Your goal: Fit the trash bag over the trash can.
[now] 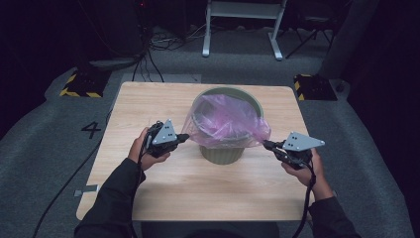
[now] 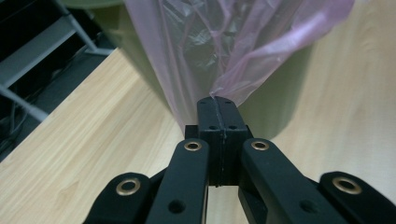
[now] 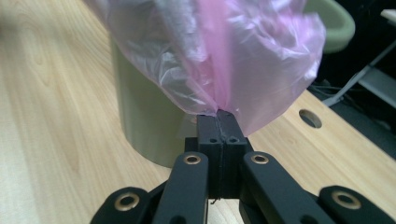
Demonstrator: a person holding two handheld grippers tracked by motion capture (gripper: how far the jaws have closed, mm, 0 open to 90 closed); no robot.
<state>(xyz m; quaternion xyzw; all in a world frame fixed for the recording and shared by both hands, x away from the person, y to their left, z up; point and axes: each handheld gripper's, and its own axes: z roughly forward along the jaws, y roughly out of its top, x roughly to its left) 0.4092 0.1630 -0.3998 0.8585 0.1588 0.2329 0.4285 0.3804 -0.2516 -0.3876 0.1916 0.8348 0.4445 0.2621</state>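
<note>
A green waste bin [image 1: 223,152] stands in the middle of the wooden table [image 1: 163,193]. A thin pink plastic bag [image 1: 225,119] sits in its mouth and drapes over the front of the rim. My left gripper [image 1: 185,137] is shut on the bag's left edge beside the bin. In the left gripper view the film [image 2: 233,51] runs straight into the closed jaws of the left gripper [image 2: 218,103]. My right gripper [image 1: 266,144] is shut on the bag's right edge; in the right gripper view the bag [image 3: 219,51] bunches at the tips of that gripper [image 3: 218,114], with the bin [image 3: 144,121] behind.
The table's far right corner has a round cable hole [image 3: 310,118]. Beyond the table, a white metal frame [image 1: 242,25] and loose cables [image 1: 148,54] lie on the grey floor. Yellow-and-black striped blocks [image 1: 79,85] sit at both far corners.
</note>
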